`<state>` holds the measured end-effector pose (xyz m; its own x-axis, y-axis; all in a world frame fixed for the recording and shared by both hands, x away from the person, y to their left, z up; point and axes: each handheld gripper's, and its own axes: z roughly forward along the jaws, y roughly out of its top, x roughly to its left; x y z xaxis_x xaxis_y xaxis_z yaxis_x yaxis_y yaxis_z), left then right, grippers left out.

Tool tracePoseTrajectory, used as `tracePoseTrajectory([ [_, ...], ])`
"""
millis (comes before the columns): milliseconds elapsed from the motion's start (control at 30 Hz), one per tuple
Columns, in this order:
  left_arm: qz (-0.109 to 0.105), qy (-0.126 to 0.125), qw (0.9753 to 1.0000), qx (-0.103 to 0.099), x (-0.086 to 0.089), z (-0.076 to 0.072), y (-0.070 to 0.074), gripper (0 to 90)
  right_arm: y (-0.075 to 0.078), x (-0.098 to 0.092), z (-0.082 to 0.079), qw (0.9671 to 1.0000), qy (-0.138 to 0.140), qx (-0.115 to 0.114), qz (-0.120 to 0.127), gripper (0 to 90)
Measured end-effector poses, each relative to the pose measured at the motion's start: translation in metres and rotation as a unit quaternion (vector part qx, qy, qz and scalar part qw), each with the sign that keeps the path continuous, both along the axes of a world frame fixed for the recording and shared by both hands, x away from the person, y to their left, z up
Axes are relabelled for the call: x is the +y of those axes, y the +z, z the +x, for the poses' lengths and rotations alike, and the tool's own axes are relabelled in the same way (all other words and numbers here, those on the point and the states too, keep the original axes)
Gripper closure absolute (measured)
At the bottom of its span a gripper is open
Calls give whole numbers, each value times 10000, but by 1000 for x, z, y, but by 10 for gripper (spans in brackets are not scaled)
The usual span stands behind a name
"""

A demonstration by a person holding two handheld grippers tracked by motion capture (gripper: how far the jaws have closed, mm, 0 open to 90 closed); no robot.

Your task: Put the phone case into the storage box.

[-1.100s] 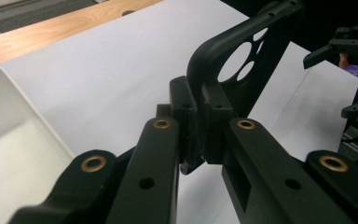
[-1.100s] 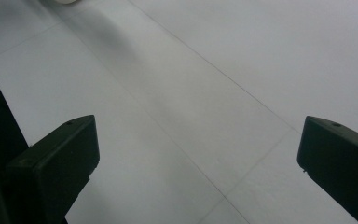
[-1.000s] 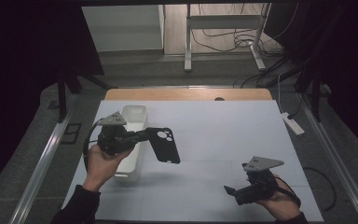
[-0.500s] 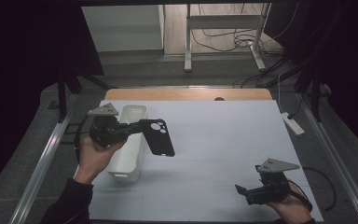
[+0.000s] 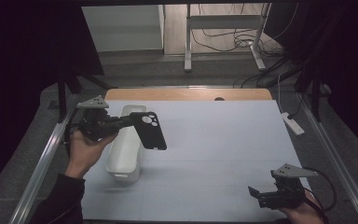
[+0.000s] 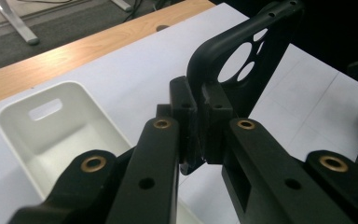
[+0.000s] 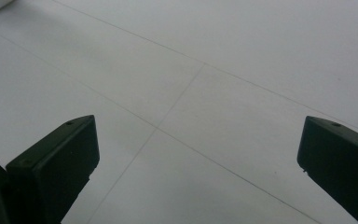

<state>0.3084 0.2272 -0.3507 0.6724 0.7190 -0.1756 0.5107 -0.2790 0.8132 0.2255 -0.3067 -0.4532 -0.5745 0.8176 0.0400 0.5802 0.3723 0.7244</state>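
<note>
My left gripper [image 5: 131, 121] is shut on the edge of a black phone case [image 5: 150, 130] with round camera holes, lifted above the table beside a long white bin [image 5: 123, 154]. In the left gripper view the jaws pinch the phone case [image 6: 242, 70] near its lower corner, and the white bin [image 6: 51, 135] lies open and hollow below to the left. My right gripper [image 5: 255, 193] rests low at the table's near right corner, open, with nothing between its fingertips [image 7: 60, 163] above the pale mat.
A pale blue-grey mat [image 5: 214, 140] covers the table, with a wooden strip [image 5: 186, 94] along the far edge. A small white device [image 5: 292, 123] lies at the right edge. Metal rails run along both sides.
My left gripper has carried the phone case up and away from me, along the bin's far part. The right gripper has drawn back toward the near right corner.
</note>
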Motion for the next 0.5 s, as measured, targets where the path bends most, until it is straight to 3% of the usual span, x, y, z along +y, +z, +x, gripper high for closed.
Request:
tracePoseTrajectory([
  [500,182,285,9994,-104,29,0,9,856,-4,-8,-9,9999,-166,46,2,0],
])
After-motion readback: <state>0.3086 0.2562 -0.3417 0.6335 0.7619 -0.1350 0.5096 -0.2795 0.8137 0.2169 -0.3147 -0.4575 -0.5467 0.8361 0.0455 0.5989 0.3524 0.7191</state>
